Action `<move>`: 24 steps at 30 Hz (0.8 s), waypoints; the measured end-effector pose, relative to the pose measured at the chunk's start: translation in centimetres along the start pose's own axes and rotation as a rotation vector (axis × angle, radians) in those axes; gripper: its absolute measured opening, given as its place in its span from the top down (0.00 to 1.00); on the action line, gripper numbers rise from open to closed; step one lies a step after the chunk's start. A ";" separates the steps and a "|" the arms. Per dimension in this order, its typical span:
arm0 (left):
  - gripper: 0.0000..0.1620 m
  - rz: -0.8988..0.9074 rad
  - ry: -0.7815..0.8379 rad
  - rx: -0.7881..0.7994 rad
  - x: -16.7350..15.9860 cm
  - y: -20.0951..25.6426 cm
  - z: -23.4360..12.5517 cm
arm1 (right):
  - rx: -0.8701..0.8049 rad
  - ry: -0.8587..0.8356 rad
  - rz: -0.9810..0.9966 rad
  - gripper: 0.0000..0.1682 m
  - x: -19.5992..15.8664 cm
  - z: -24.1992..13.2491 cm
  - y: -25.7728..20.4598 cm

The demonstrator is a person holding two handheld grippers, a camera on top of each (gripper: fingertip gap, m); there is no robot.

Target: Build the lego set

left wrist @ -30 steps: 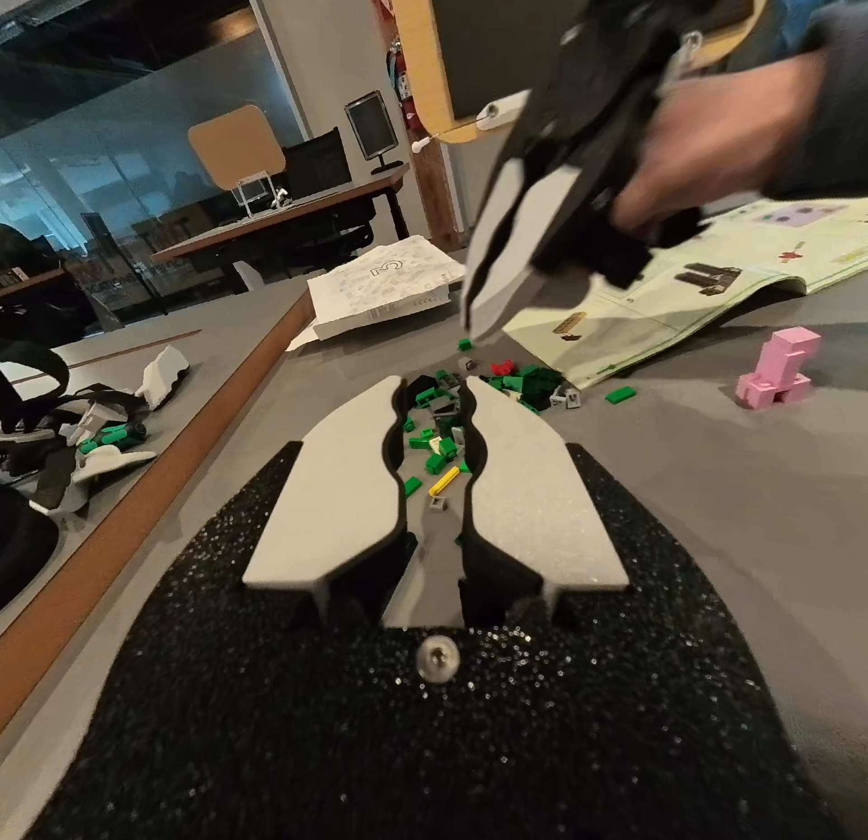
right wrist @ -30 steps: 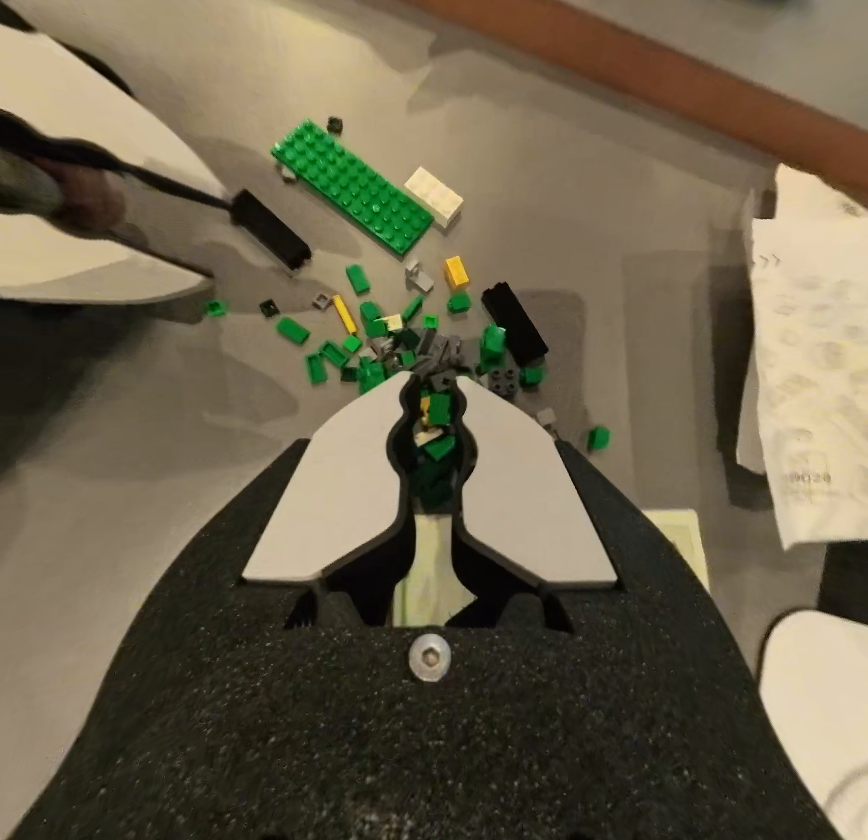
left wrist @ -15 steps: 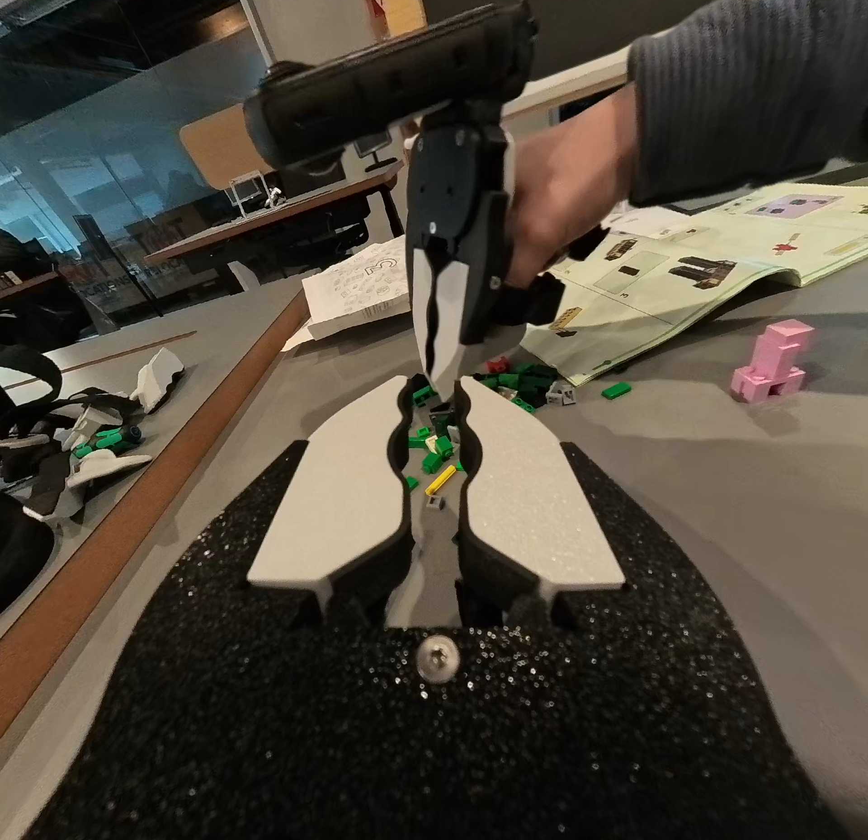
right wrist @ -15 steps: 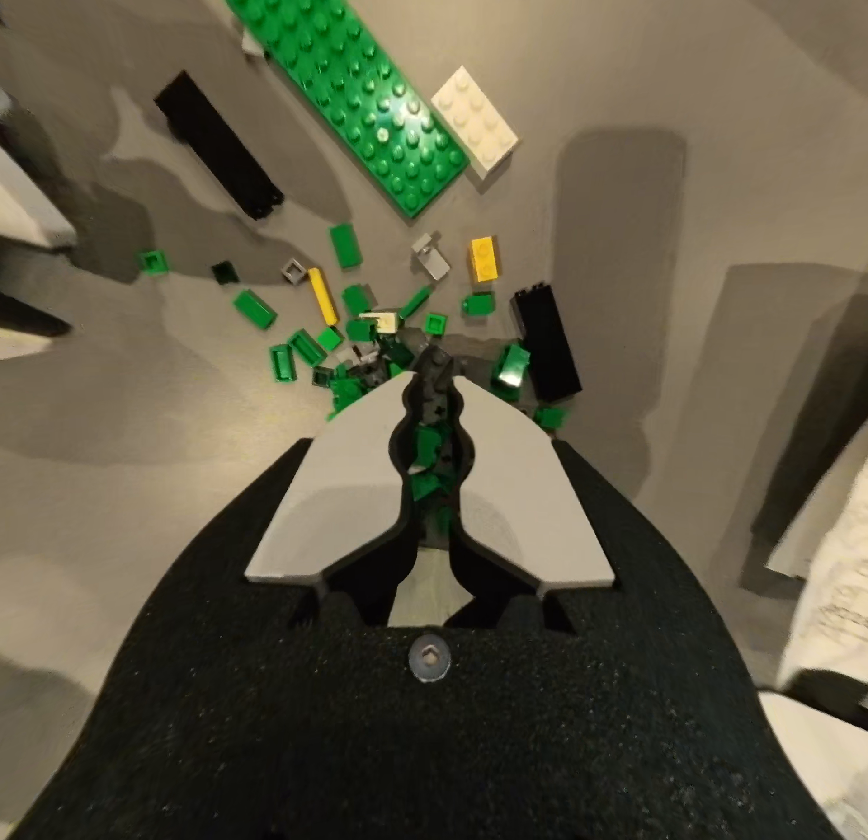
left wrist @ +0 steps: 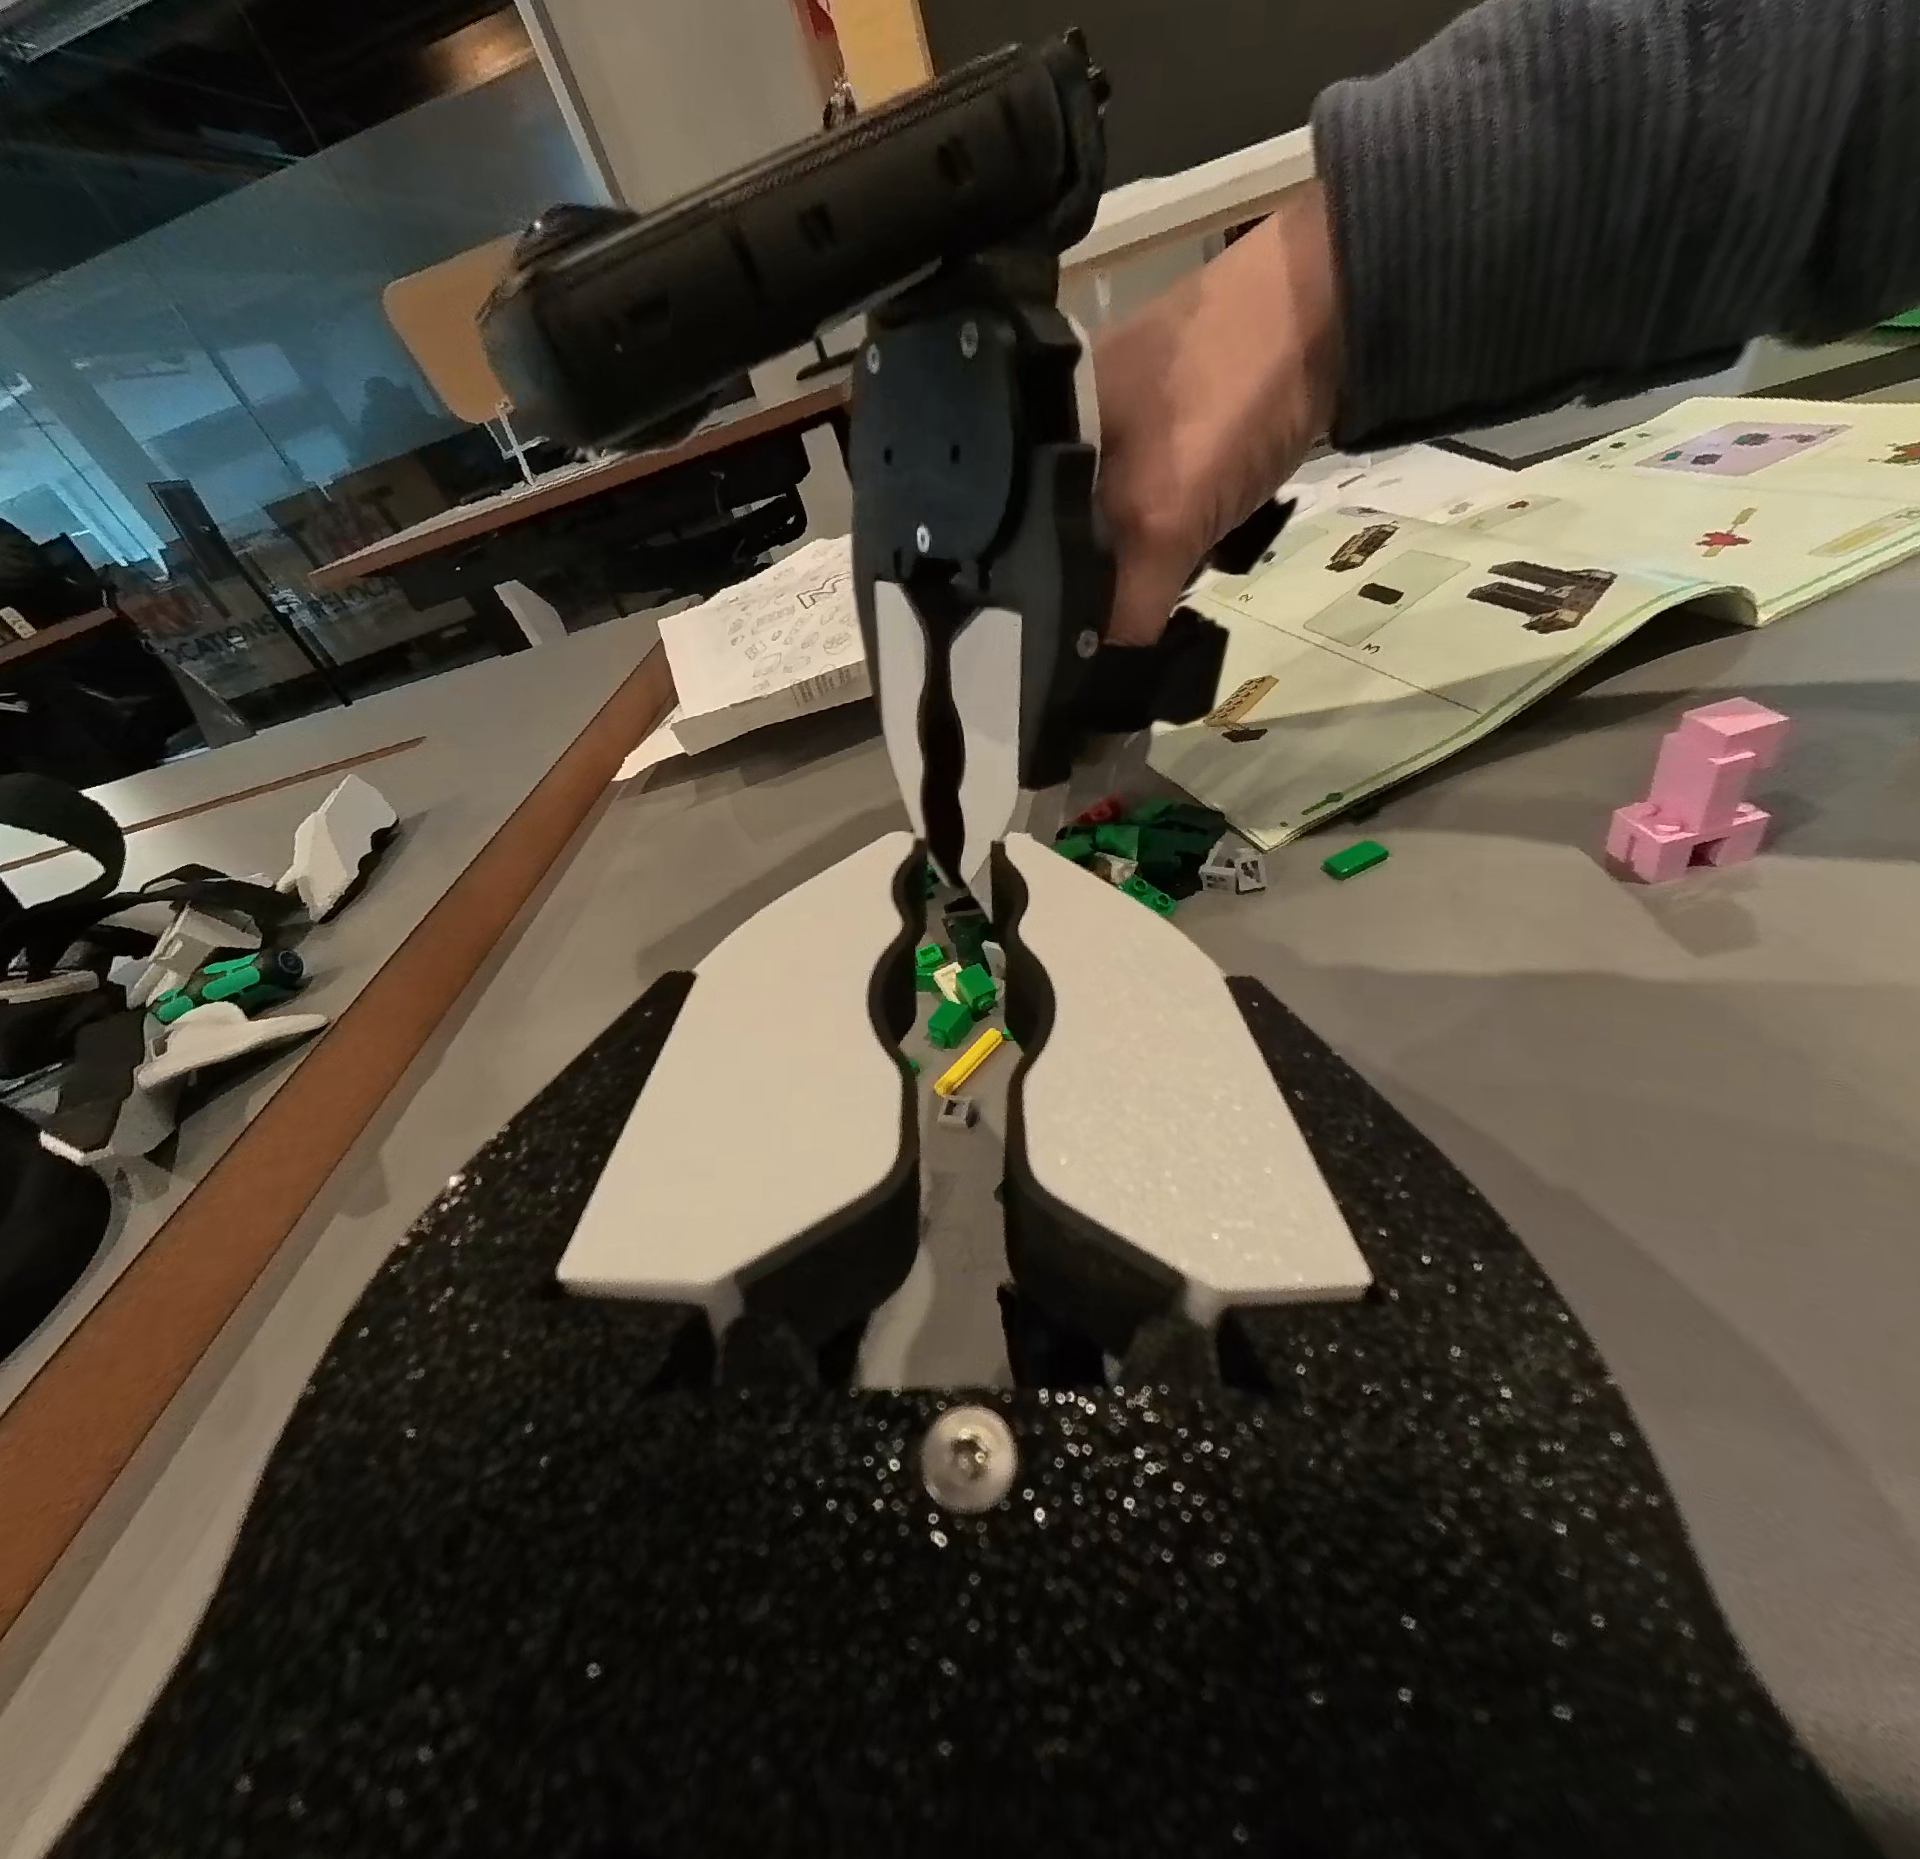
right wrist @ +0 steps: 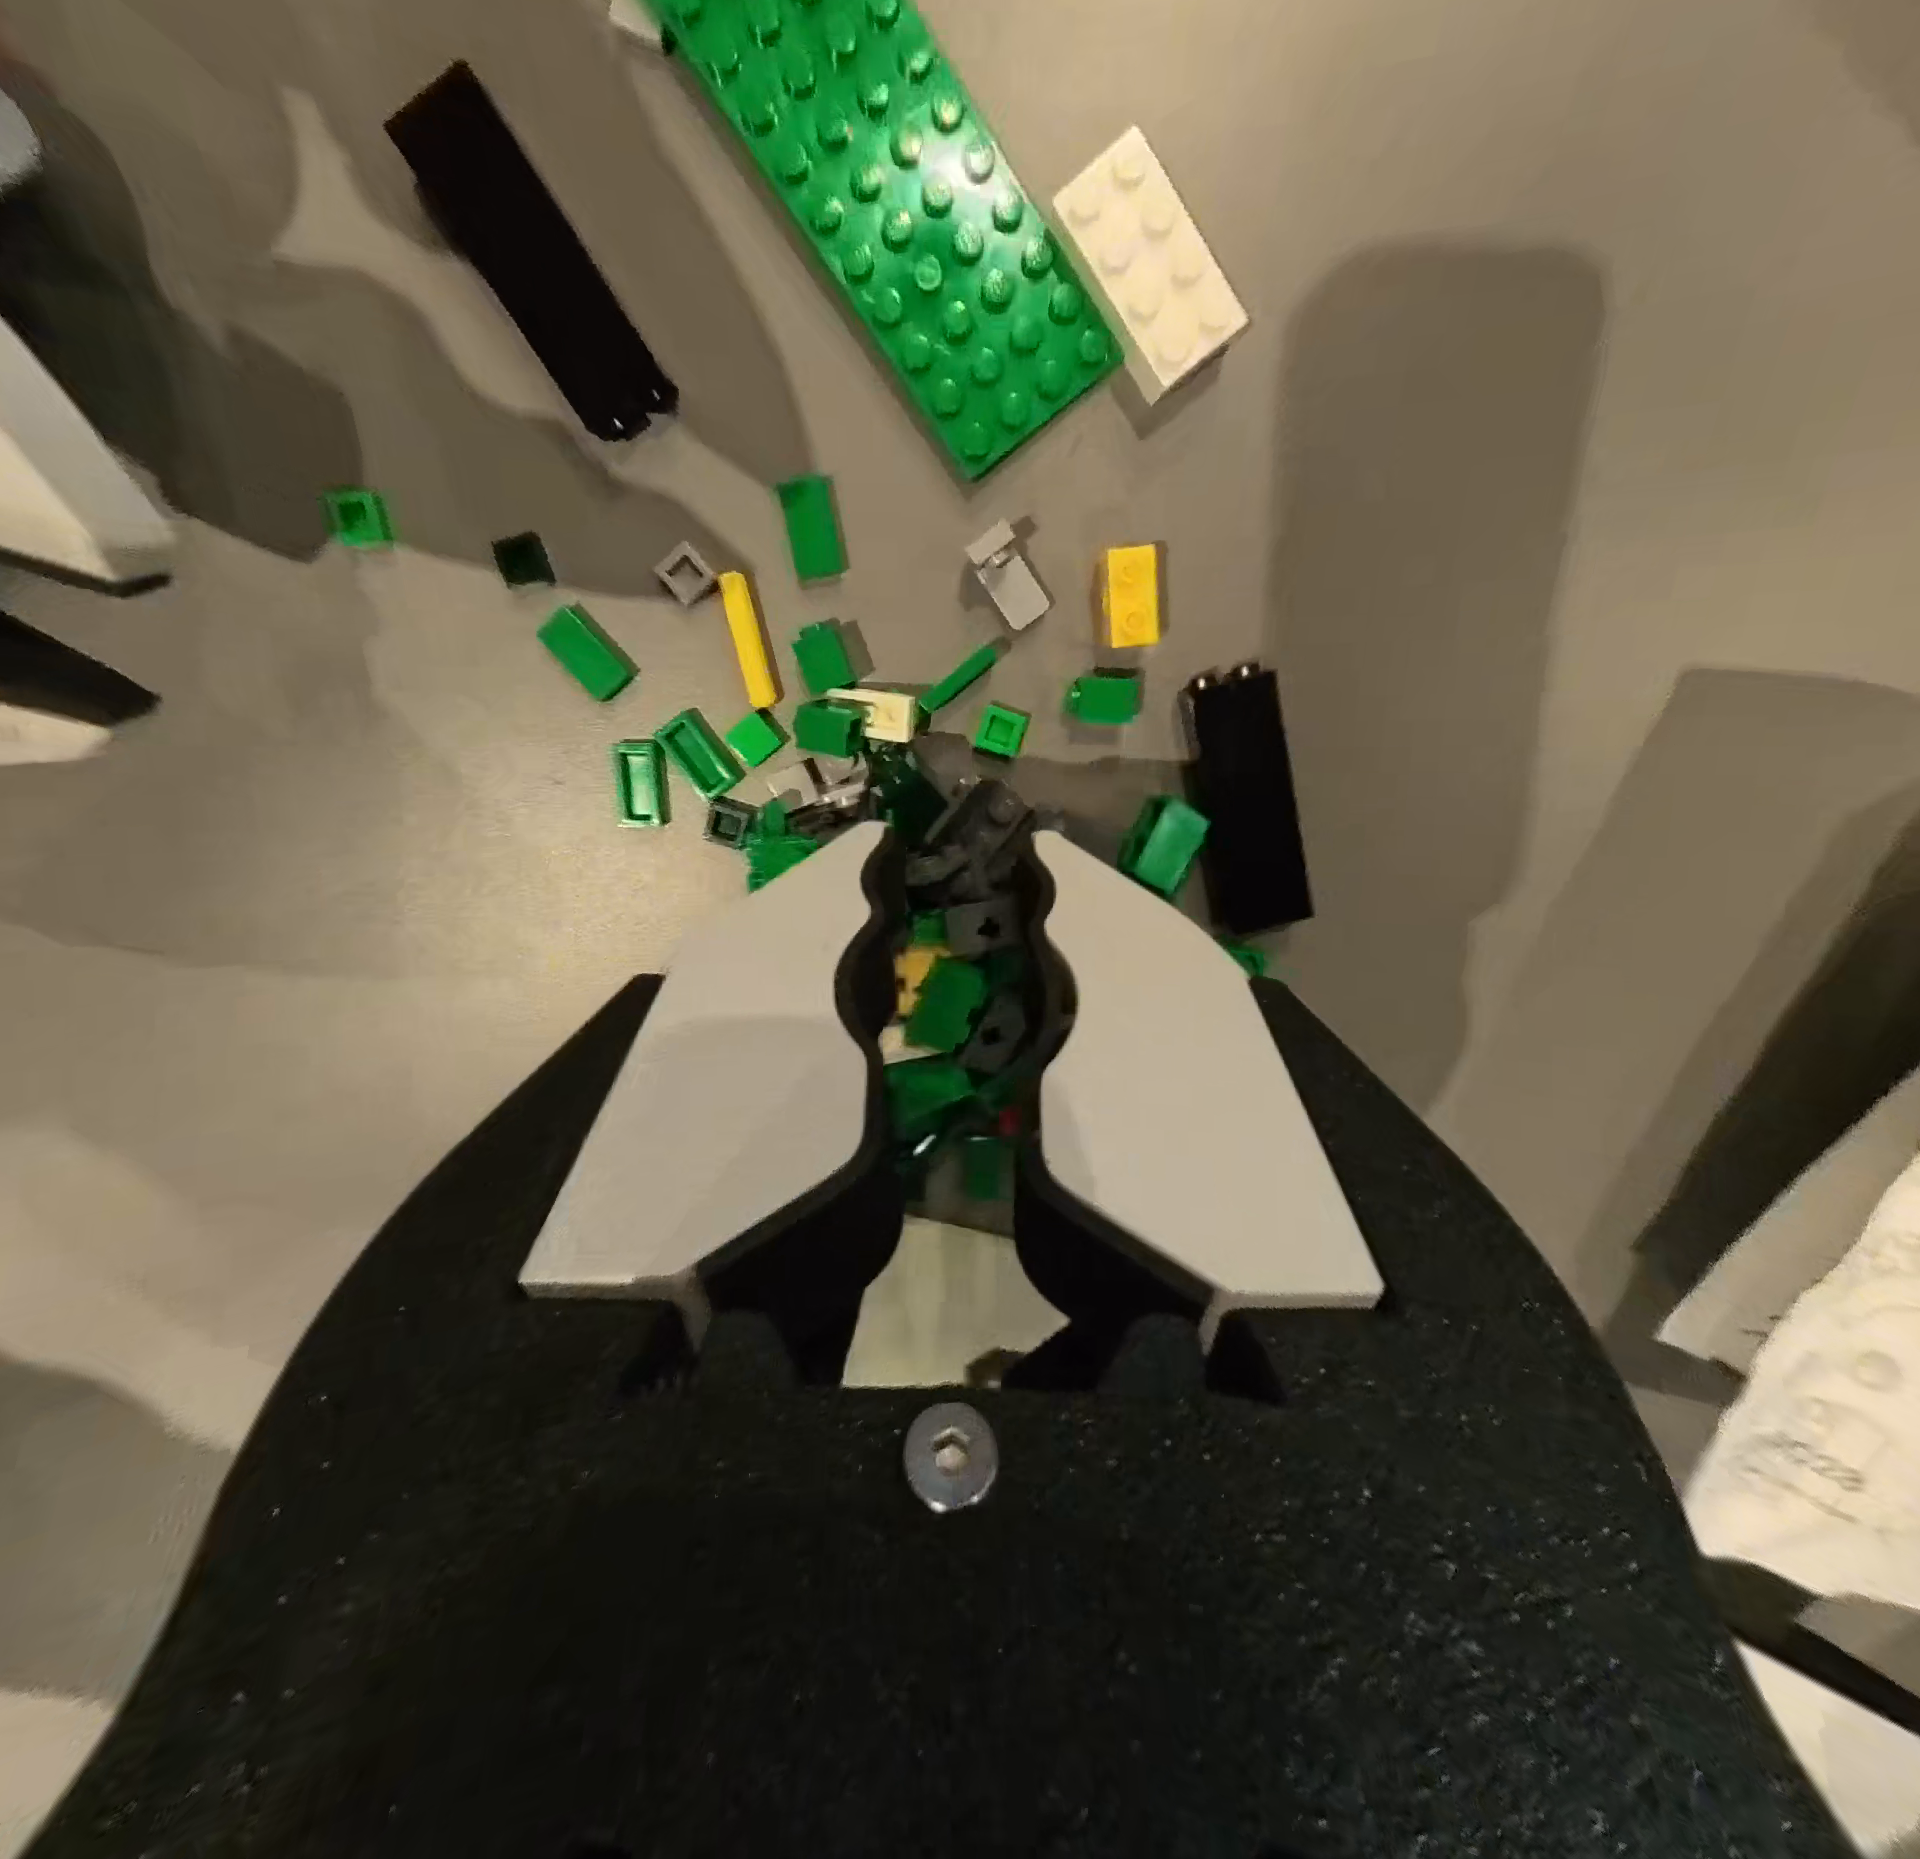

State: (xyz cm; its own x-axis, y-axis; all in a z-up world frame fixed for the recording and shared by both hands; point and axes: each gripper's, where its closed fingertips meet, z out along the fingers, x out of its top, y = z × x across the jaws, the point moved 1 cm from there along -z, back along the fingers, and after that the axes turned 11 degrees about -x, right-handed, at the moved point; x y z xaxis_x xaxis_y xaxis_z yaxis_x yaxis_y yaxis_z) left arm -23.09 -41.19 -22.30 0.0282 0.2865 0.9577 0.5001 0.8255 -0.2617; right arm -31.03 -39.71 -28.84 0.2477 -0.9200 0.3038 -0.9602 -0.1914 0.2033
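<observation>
Because its narrowed jaws pinch a dark grey piece (right wrist: 982, 822) atop the loose-brick pile (right wrist: 831, 729), the right tool (right wrist: 961, 833) points straight down; beside that pile the left tool (left wrist: 956, 859) waits, slightly parted and empty.

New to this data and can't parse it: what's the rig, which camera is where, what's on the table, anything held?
There is no robot. A person holds a two-finger gripper in each hand, each with a camera looking along its jaws. The left wrist view shows the left gripper low over the grey table, jaws slightly apart and empty. Beyond it, a hand points the other gripper down. The right wrist view looks down past the right gripper at small Lego pieces, a green baseplate, a white brick and long black bricks. An instruction booklet and a pink figure lie nearby. A dark grey piece sits at the right gripper's tips; whether it is gripped is unclear.
</observation>
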 end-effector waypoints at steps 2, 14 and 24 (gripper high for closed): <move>0.94 0.001 0.000 -0.003 0.0 0.0 0.0 | -0.009 -0.012 -0.032 0.88 0.0 0.2 0.0; 0.97 0.010 -0.008 -0.015 -0.1 0.2 0.1 | -0.096 -0.017 -0.094 1.00 -0.1 0.7 0.5; 0.99 0.013 -0.013 -0.018 -0.1 0.3 0.1 | -0.169 0.142 -0.040 1.00 0.3 -1.5 0.8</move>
State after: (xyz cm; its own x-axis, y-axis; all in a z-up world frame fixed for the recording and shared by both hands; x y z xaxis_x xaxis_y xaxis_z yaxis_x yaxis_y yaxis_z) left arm -23.06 -40.91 -22.49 0.0237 0.3039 0.9524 0.5151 0.8128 -0.2722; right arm -31.53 -39.59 -27.21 0.3126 -0.8529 0.4181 -0.9169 -0.1559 0.3674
